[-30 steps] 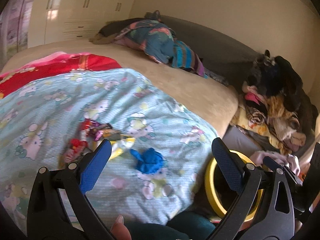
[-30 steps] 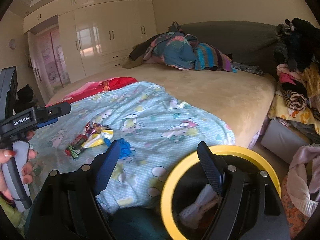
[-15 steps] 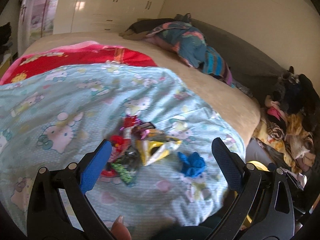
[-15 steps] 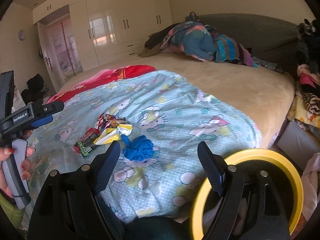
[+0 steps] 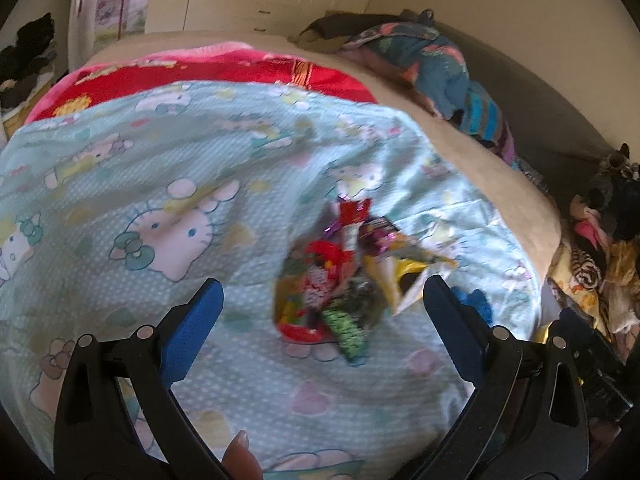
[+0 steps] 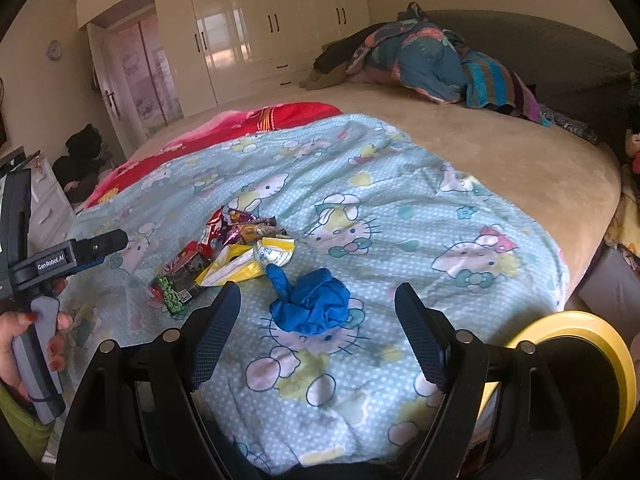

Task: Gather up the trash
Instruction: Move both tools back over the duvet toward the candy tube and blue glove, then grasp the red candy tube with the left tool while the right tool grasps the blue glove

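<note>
A pile of snack wrappers [image 5: 344, 276] in red, green, purple and yellow lies on the light-blue cartoon-cat blanket [image 5: 160, 184]. It also shows in the right wrist view [image 6: 228, 248]. A crumpled blue glove [image 6: 310, 300] lies just right of the pile; in the left wrist view it [image 5: 474, 302] peeks from behind my right finger. My left gripper [image 5: 320, 300] is open and empty, hovering in front of the pile. My right gripper [image 6: 318, 304] is open and empty, framing the blue glove. A yellow-rimmed black bin [image 6: 576, 364] stands beside the bed at the lower right.
A red blanket [image 6: 256, 124] and a heap of bedding [image 6: 432, 64] lie farther back on the tan bed. Clothes are piled right of the bed [image 5: 600, 248]. White wardrobes [image 6: 260, 28] line the far wall. The left gripper's handle and hand [image 6: 36, 292] show at the left.
Both grippers swung left and toward the bed. The wrapper pile moved to the middle between my left fingers, the glove between my right fingers. The bin slid to the right edge.
</note>
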### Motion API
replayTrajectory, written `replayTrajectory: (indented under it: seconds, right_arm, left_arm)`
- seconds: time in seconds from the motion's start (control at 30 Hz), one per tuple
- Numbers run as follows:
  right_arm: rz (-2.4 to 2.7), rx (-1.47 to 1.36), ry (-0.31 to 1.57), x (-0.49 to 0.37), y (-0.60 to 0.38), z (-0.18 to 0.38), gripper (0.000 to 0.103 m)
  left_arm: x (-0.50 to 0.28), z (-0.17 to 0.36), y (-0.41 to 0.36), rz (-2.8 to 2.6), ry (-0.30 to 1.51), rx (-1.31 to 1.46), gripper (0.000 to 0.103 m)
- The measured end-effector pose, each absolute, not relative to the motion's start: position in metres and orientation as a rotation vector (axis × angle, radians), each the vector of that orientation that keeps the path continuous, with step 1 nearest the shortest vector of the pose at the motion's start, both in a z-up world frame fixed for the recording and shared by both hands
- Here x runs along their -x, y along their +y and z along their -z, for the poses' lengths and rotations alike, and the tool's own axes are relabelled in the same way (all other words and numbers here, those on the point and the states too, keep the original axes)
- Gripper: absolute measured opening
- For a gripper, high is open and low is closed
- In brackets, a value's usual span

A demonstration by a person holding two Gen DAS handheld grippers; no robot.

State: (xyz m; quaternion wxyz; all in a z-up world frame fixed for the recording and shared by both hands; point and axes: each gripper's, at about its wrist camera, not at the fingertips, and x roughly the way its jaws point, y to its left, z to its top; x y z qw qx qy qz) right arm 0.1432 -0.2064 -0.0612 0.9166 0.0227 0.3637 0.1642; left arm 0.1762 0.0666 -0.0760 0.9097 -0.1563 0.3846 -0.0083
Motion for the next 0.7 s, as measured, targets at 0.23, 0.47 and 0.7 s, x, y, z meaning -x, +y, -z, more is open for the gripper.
replayTrajectory:
  seconds: [0.23,0.47,0.7]
  right_arm:
    - [-0.347,-0.029,0.79,-0.158,-0.196,0.079,0.077]
    - [-0.357,-0.021,0.837,-0.172,-0.192,0.097,0.074]
    - [-0.369,-0.031,0.899,-0.182,-0.19,0.116,0.067]
  left_arm:
    - [-0.185,0.109,0.079,0.014,0.886,0.356,0.06]
    - [-0.191,0.133,0.08,0.02,0.946,0.374,0.037]
    - [-0.196,0.138,0.074,0.051,0.963,0.383,0.034]
